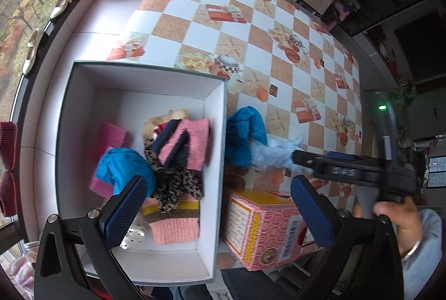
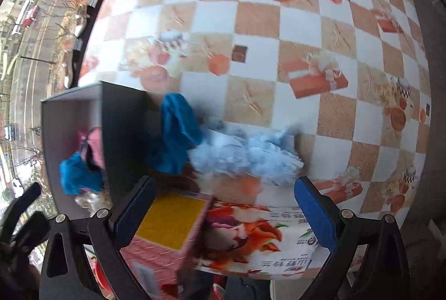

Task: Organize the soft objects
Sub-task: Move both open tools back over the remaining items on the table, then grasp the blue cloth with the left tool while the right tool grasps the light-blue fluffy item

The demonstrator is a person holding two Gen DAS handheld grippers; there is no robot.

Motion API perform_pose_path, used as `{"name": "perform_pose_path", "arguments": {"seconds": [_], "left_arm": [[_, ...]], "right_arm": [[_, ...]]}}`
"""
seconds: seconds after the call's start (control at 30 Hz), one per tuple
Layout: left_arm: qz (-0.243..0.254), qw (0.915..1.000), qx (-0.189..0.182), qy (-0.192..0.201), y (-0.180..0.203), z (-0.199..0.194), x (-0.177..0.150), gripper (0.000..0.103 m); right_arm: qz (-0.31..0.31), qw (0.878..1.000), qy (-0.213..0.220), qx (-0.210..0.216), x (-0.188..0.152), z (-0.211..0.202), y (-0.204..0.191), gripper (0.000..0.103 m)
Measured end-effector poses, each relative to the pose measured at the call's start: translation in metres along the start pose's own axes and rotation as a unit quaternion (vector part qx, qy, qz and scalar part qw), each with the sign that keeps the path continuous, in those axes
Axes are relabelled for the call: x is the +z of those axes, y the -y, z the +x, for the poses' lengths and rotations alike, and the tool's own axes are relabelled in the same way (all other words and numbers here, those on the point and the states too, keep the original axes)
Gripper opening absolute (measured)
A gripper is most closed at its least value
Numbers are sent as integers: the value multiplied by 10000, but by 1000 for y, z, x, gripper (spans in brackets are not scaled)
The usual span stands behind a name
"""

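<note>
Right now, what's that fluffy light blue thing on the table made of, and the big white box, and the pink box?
The fluffy light blue thing looks like soft plush or feathery yarn: wispy tufts stick out. The big white box seems stiff matte cardboard, with flat walls and sharp corners. The pink box looks like thin printed card, slightly glossy, with a barcode.
</note>
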State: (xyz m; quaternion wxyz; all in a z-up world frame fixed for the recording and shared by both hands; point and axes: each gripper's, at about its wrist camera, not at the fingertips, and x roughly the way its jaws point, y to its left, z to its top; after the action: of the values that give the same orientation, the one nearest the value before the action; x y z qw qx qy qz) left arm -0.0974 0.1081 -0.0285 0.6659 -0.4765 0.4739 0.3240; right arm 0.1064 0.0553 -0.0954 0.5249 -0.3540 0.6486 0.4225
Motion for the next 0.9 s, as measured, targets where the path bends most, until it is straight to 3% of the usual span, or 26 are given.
{"name": "perform_pose_path", "arguments": {"seconds": [0.13,0.23,0.4,0.53,0.6,0.63,0.7,0.77,0.9], "left_arm": [[-10,9999,5,-134,17,7,6,103],[-57,9996,-1,-262,28,14,11,103],[-51,9990,18,-433,51,28,21,103],[8,9986,113,-521,73,44,31,103],[60,9981,233,-571,84,54,36,103],[70,9978,277,-599,88,59,38,103],[51,9971,353,-677,95,71,42,103],[-9,9967,313,-744,102,82,45,103],[-153,9957,-329,-851,119,98,53,103]], "right_arm": [[-274,9996,-69,-63,4,26,5,100],[-853,9962,-8,-156,7,42,-4,100],[-2115,9765,-16,-417,3,64,-18,100],[-2692,9615,-66,-548,-3,80,-18,100],[-2703,9614,-89,-512,-5,85,-14,91],[-2683,9622,-125,-454,-5,86,-12,79],[-2646,9628,-1,-542,-10,84,-5,66],[-2604,9627,142,-717,-15,79,5,34],[-1890,9814,80,-343,-13,70,42,30]]}}
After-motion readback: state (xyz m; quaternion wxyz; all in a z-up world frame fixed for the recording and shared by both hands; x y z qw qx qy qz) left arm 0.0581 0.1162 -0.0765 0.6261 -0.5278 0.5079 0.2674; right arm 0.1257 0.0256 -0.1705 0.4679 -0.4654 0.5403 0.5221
